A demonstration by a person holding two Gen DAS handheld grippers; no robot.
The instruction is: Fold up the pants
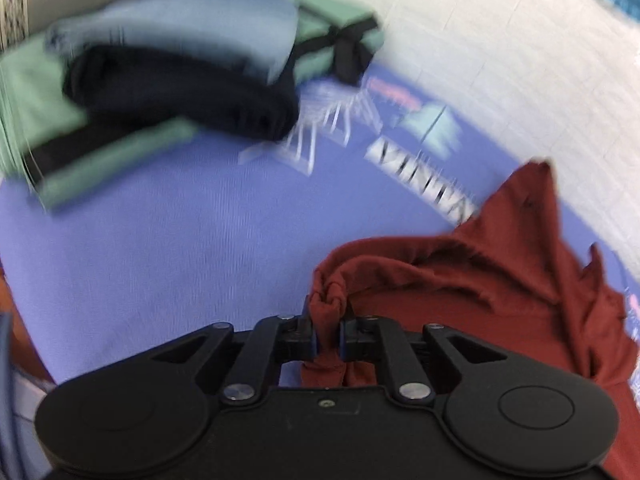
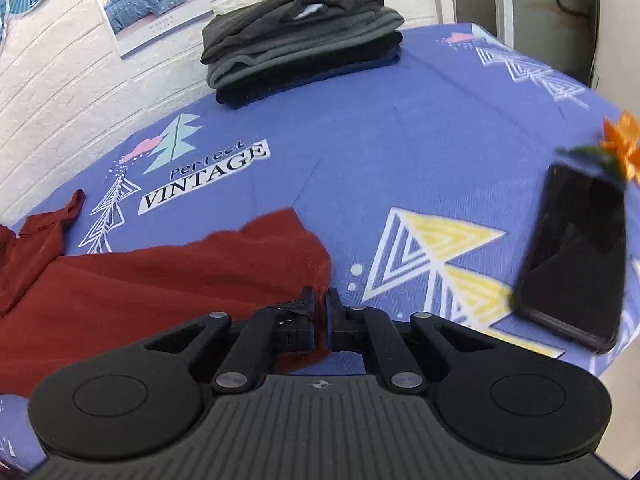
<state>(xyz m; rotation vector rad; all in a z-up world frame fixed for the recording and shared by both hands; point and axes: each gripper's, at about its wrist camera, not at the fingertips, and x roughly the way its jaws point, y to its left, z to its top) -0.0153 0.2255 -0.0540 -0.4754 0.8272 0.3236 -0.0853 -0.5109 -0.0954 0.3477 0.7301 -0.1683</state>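
The dark red pants (image 2: 160,280) lie on the blue printed sheet (image 2: 360,160). My left gripper (image 1: 328,320) is shut on a bunched edge of the red pants (image 1: 480,300) and holds it above the sheet; the cloth drapes away to the right. My right gripper (image 2: 320,308) is shut on a corner of the same pants, low over the sheet. The left wrist view is blurred by motion.
A stack of folded dark clothes (image 2: 300,48) sits at the back by the white brick wall. A black phone (image 2: 576,256) and an orange flower (image 2: 624,148) lie at the right edge. Green, light blue and black clothes (image 1: 180,80) are piled at the far left.
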